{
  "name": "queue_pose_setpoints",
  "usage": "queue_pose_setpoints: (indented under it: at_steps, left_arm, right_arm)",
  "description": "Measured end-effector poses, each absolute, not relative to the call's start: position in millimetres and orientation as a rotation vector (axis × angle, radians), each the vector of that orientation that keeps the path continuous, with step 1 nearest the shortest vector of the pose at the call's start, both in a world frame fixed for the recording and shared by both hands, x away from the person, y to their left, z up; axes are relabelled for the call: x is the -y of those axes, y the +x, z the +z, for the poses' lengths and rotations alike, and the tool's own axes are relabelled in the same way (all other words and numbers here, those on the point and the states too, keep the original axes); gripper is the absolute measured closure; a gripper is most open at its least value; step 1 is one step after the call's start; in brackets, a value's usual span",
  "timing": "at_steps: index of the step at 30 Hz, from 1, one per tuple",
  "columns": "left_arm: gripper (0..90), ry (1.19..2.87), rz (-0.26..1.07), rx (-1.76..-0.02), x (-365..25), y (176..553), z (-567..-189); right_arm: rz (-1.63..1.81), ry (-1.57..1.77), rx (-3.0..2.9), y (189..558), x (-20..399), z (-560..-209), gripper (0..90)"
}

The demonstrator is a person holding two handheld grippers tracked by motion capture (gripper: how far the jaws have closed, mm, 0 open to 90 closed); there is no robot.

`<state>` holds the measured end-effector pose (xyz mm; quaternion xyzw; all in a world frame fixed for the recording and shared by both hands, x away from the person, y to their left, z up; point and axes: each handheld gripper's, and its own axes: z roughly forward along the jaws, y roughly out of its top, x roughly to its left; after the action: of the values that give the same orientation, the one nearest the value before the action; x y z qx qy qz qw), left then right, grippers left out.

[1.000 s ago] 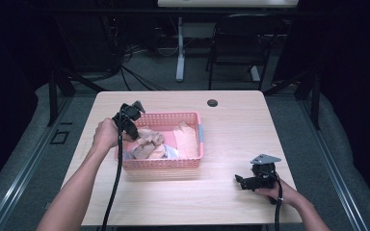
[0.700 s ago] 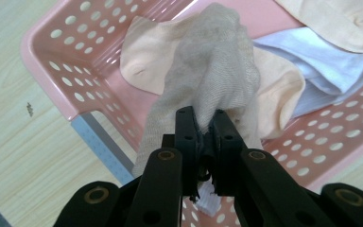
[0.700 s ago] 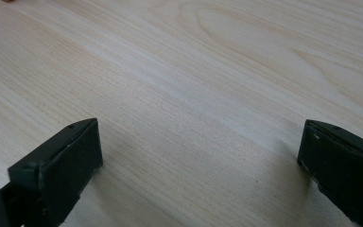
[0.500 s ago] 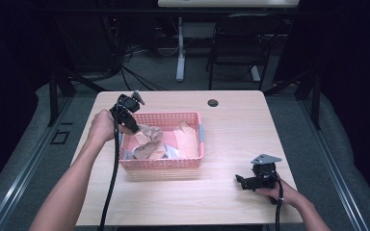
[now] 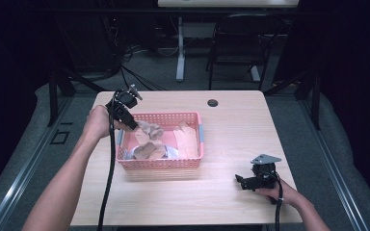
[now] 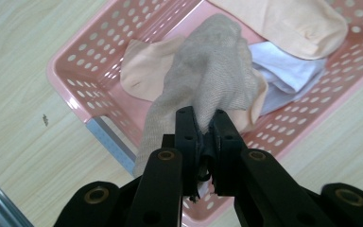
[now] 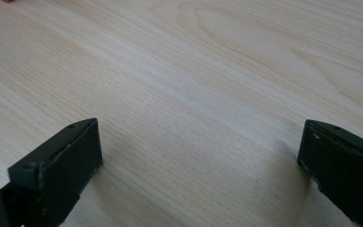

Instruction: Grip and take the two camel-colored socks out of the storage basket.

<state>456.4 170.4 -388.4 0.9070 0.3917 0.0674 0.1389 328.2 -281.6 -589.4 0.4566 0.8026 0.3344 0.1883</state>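
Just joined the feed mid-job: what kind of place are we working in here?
Probably a lab or recording room, not a home: one bare wooden table on grey carpet, dark curtains all round, loose cables on the floor and an empty chair behind. The pink basket of socks looks like a set-up exercise.

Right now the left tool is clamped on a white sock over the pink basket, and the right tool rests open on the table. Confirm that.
Not quite: the sock in the left tool is grey-beige, not white, as the left gripper view shows; the white cloth lies in the pink basket. The rest holds: the right tool rests open on the table.
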Motion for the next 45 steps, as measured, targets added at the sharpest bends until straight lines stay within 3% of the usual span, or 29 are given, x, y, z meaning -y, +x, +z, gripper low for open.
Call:
queue_pose_setpoints:
  at_steps: [21, 45]
  left_arm:
    - [83.6, 2.55, 0.23, -1.171, -200.5, 449.0, -354.3]
    - [83.8, 2.421, 0.336, -1.439, -306.3, 425.8, -346.5]
  right_arm:
    - [0.943, 1.284, -2.257, 328.2, 281.6, -589.6, 0.0]
    - [0.94, 1.284, -2.257, 328.2, 281.6, -589.4, 0.0]
